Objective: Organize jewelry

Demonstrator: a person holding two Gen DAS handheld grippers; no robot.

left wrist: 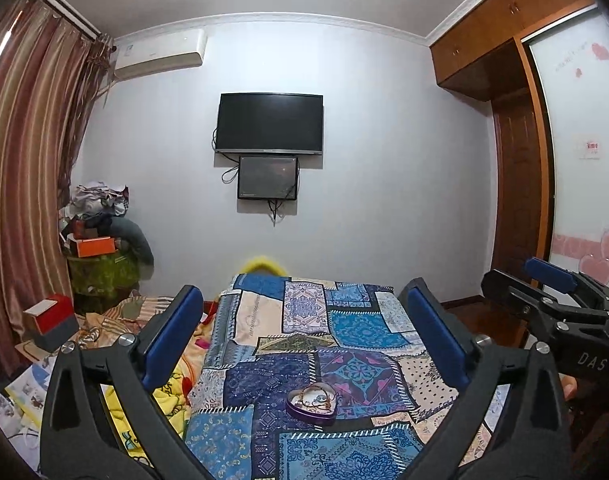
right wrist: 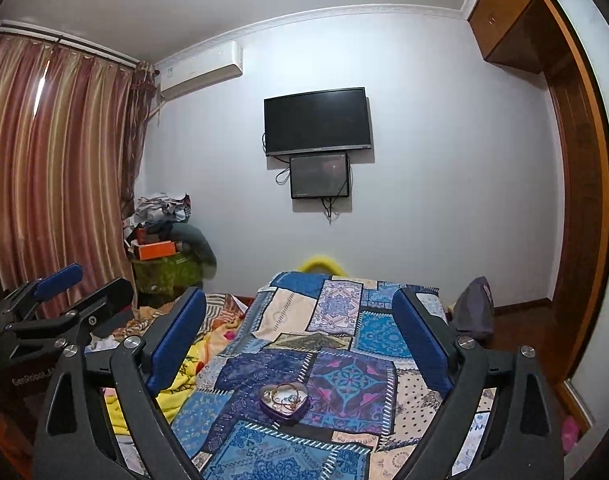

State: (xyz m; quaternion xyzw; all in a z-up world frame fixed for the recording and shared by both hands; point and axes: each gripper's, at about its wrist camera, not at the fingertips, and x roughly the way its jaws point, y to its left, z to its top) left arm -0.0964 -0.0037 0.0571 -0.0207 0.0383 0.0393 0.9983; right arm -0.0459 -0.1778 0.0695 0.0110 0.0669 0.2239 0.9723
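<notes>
Both grippers open and empty above a heart-shaped jewelry tin on the bed.

The left gripper (left wrist: 304, 336) and right gripper (right wrist: 300, 340) each hold 2 blue pads spread wide, gripping nothing. The purple heart tin (left wrist: 311, 404), with chains inside, rests on the patchwork quilt (left wrist: 344, 320), below and between the fingers, untouched.

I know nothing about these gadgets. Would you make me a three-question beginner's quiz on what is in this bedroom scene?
1. True or false: the purple heart-shaped tin sits on the blue patchwork quilt.
2. What lies inside the tin?
3. The left gripper and right gripper are: A) both open and empty, B) both clamped on the tin.

Key: 1 true. 2 gold-coloured jewelry. 3 A.
</notes>
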